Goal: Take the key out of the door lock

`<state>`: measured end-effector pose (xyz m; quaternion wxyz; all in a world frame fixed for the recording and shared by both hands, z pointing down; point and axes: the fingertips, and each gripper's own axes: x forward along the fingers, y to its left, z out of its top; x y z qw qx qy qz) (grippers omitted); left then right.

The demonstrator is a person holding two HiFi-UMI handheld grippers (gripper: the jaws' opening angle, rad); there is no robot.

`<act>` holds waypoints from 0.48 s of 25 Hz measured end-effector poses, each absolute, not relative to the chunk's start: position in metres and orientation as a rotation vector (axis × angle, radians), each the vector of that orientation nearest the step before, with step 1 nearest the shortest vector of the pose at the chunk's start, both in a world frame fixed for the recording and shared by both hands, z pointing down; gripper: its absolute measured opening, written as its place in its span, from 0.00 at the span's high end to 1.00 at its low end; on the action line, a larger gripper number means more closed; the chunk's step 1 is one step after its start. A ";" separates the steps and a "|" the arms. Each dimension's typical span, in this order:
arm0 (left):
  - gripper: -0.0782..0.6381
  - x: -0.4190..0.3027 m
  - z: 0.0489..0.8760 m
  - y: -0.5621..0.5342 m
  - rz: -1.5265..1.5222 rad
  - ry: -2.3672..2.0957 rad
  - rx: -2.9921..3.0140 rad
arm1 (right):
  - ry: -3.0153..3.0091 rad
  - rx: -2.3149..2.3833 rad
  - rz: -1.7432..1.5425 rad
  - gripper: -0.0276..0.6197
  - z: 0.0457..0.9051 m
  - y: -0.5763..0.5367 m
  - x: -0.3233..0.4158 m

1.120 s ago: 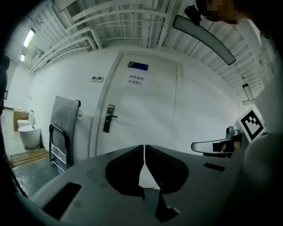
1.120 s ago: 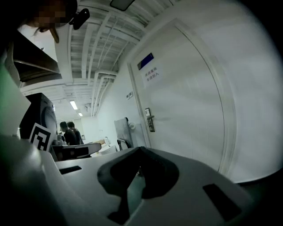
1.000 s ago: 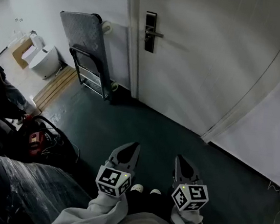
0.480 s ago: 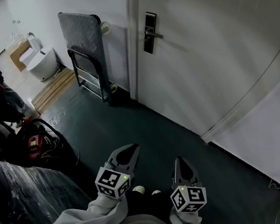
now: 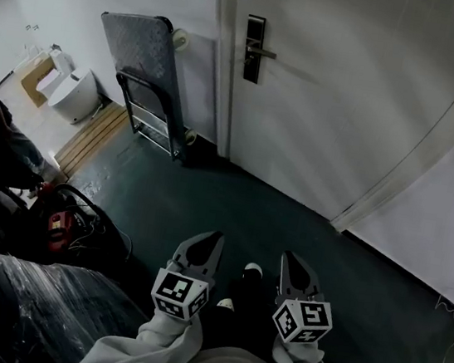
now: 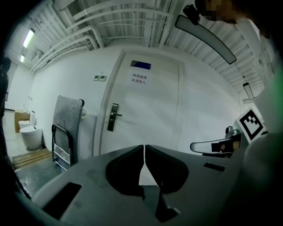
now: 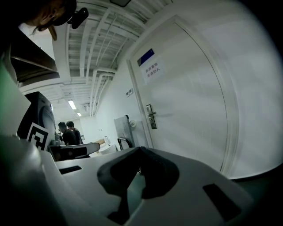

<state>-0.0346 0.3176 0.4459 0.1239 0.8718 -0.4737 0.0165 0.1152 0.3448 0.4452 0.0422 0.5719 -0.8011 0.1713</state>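
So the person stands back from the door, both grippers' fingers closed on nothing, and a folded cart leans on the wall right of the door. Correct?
Not quite: the folded cart leans on the wall left of the door, as the head view shows. The rest holds: the left gripper and right gripper are back from the door, fingers closed on nothing.

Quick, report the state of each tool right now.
Left tool: closed, holding nothing.
Right tool: closed, holding nothing.
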 end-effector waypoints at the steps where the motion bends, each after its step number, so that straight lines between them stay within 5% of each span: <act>1: 0.86 -0.036 0.447 0.315 0.052 -1.385 2.541 | -2.452 1.749 0.521 0.88 0.446 0.342 0.115; 12: 0.86 -0.019 0.451 0.242 0.030 -1.406 2.502 | -2.434 1.752 0.512 0.88 0.447 0.276 0.142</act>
